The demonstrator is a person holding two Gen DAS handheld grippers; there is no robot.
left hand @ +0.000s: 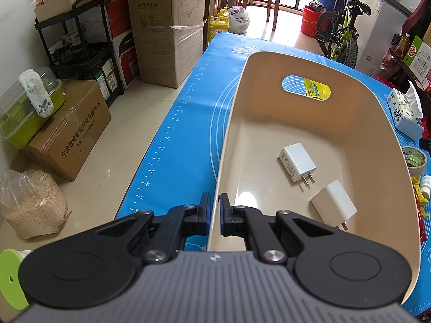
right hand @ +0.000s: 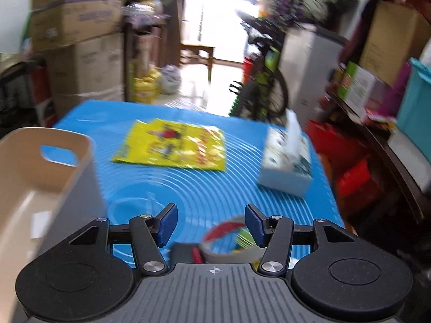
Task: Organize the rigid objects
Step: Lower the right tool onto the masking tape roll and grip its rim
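Right now my left gripper [left hand: 214, 216] is pinched onto the near left wall of the beige plastic bin with a cut-out handle slot [left hand: 269, 62], one finger outside the wall and one inside, holding the thin rim between them. That bin sits on the blue mat-covered surface [left hand: 183, 123]. Inside it, on the floor of the bin, I see two white wall chargers: one white rectangular charger with two metal prongs [left hand: 297, 165] lies toward the middle, and a second white block-shaped charger [left hand: 334, 207] lies nearer to me, just apart from the first. Beyond the bin's right rim stand a roll of tape [left hand: 414, 161] and a patterned tissue box [left hand: 405, 113].

My right gripper [right hand: 211, 224] has its blue pads spread, with nothing between them; the picture is smeared with motion. Below its fingers I make out a blurred ring-shaped tape roll with red and green inside [right hand: 231, 242], lying on the surface. Further off lie a yellow printed plastic packet [right hand: 172, 146] and the tissue box, well apart, while the bin's corner shows at the left edge.
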